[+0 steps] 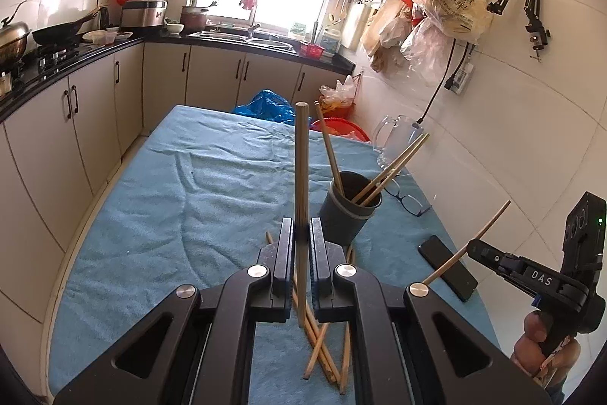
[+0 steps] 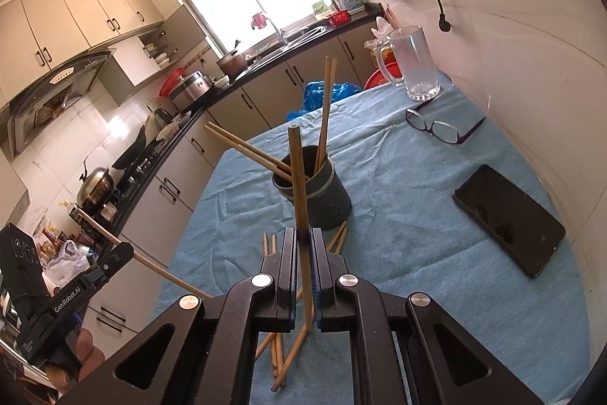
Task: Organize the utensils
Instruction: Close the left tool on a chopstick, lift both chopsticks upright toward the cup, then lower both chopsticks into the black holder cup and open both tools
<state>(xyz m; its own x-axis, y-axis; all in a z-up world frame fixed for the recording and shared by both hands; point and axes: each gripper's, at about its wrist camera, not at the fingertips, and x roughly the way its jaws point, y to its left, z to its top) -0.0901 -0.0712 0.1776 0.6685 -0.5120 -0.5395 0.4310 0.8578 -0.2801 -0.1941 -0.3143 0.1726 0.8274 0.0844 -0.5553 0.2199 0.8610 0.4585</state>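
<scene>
Your left gripper (image 1: 302, 245) pinches one chopstick (image 1: 302, 177) upright, and your right gripper (image 2: 303, 249) clamps another chopstick (image 2: 297, 185) the same way — both above the loose chopsticks (image 1: 322, 348) scattered on the blue towel (image 1: 170, 196). Just beyond stands the dark holder cup (image 2: 322, 192) with four chopsticks leaning inside; a phone (image 2: 508, 219), glasses (image 2: 436, 128) and a glass pitcher (image 2: 413, 63) lie farther right.

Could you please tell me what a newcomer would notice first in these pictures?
Each claw, left and right, grips one upright chopstick. Just beyond them on the blue towel stands a dark utensil holder already holding chopsticks, with loose chopsticks crossed near its base.
</scene>
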